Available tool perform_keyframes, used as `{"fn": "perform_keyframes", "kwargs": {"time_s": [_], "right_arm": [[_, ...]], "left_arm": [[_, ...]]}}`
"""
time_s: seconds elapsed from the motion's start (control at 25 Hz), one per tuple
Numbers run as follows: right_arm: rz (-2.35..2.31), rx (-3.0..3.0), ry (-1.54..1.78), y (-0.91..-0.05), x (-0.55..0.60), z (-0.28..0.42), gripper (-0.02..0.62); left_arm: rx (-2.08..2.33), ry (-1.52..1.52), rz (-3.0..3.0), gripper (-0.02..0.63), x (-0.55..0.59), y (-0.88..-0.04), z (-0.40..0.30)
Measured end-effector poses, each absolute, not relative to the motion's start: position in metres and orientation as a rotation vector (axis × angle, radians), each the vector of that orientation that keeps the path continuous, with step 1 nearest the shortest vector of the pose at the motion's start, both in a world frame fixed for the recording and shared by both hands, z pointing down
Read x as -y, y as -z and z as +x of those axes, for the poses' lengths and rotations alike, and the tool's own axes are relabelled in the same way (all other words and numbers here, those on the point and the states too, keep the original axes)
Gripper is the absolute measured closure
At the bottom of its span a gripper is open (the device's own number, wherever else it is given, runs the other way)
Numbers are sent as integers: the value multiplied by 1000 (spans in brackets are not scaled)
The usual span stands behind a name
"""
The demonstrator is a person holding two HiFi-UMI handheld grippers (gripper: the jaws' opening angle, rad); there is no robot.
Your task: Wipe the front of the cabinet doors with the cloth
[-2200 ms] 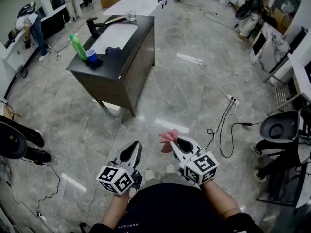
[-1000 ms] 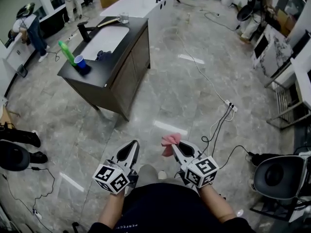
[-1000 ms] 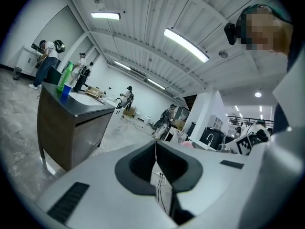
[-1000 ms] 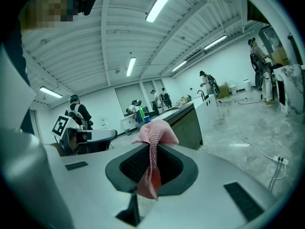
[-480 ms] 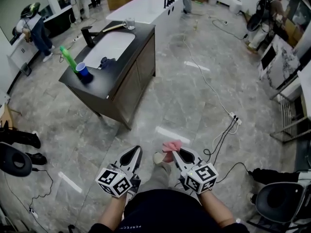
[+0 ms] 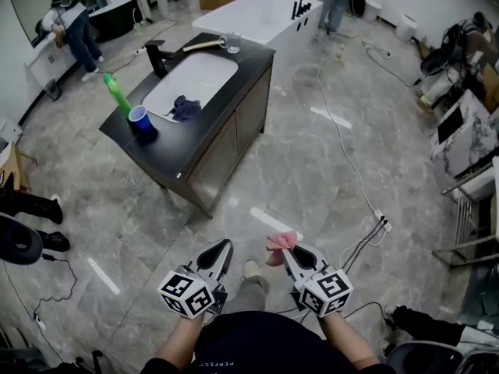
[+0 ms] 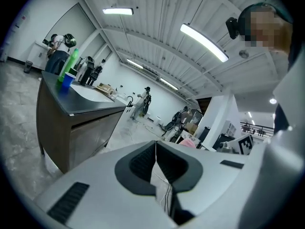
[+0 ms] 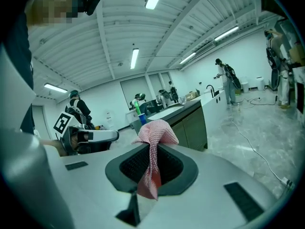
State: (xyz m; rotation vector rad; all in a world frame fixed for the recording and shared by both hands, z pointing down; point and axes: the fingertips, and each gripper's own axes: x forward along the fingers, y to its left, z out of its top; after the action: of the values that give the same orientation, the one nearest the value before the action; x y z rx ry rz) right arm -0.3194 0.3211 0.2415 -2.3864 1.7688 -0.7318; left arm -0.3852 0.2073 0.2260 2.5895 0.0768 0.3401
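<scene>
Away from the cabinet, right gripper pinches the cloth; left gripper pressed together.

- pink cloth: small, knit texture, pinched in fingers of right gripper. Bunched tuft sticks up past the tips, tail hangs down betw. them.
- cabinet doors: dark brown, flat fronts, shut, upright under black worktop. Well apart from cloth, ahead & left of it.

path: bare floor up to cabinet doors; obstacle: cable on floor, right of cabinet
</scene>
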Motion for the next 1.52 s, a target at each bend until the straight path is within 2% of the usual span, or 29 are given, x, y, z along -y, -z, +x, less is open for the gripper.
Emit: {"fn": "perform_keyframes", "kwargs": {"time_s": [0.44,1.12,1.52], "right_arm": [[-2307,-1935,800,-263,-262,-259,541],[-1994,-2441,796,-280,-163,-299,541],[-1695,-2720,775,-302,-117,-262,541]], "left_arm": [[94,-309,2578,597,-146,-240,-338],[509,-154,2455,597,-110,-258,-412],[710,-150,2453,597,-95,-271,-369]]}}
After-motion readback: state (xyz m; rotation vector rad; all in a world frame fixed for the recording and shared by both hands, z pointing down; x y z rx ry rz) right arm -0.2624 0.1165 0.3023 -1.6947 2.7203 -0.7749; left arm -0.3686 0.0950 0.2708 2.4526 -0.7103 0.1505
